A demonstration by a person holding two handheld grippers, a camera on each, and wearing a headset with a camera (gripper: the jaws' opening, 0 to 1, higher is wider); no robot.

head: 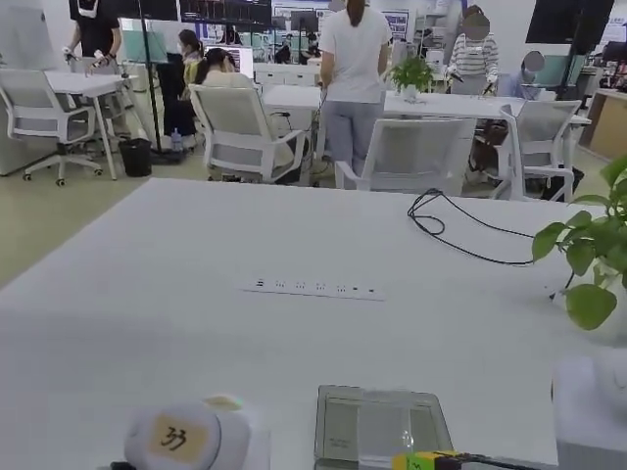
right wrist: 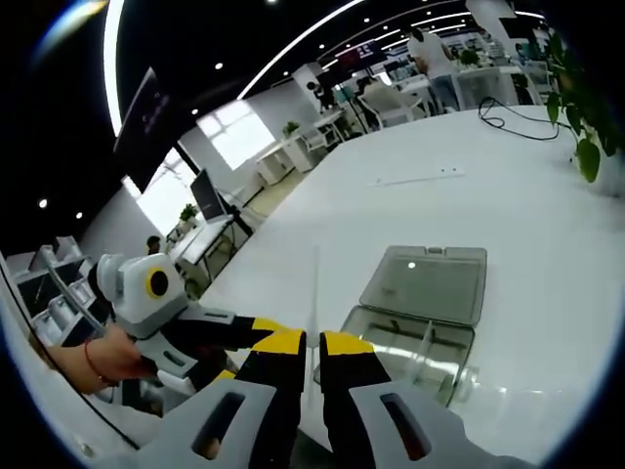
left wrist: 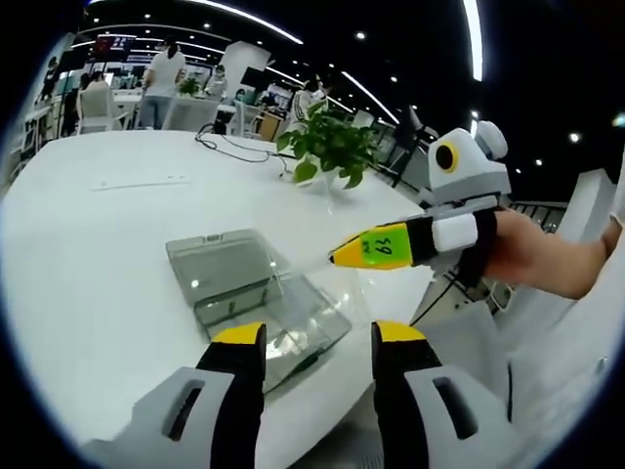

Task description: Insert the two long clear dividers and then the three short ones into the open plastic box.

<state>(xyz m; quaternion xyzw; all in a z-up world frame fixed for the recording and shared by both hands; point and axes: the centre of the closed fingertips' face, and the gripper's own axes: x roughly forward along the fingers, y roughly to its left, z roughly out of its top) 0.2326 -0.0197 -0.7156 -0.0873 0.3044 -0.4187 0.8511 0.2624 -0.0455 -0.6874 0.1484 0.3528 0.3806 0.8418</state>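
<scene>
The right gripper (right wrist: 314, 344) pinches a thin clear divider (right wrist: 314, 293), edge-on, between nearly closed jaws; the left gripper (left wrist: 317, 335) is released, jaws apart. The open plastic box (left wrist: 256, 293) lies on the white table (left wrist: 98, 254) at the left gripper's eleven o'clock, a potted plant (left wrist: 327, 147) beyond at twelve.

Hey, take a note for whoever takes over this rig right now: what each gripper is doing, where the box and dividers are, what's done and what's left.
Left gripper: open, empty, aimed at the box.
Right gripper: shut on a thin clear divider, seen edge-on beside the box; long or short, cannot tell.
Box sits on the white table, lid folded back flat.
Done: one clear strip may already stand inside; unclear.
Left: seat the held divider, then the rest.
</scene>
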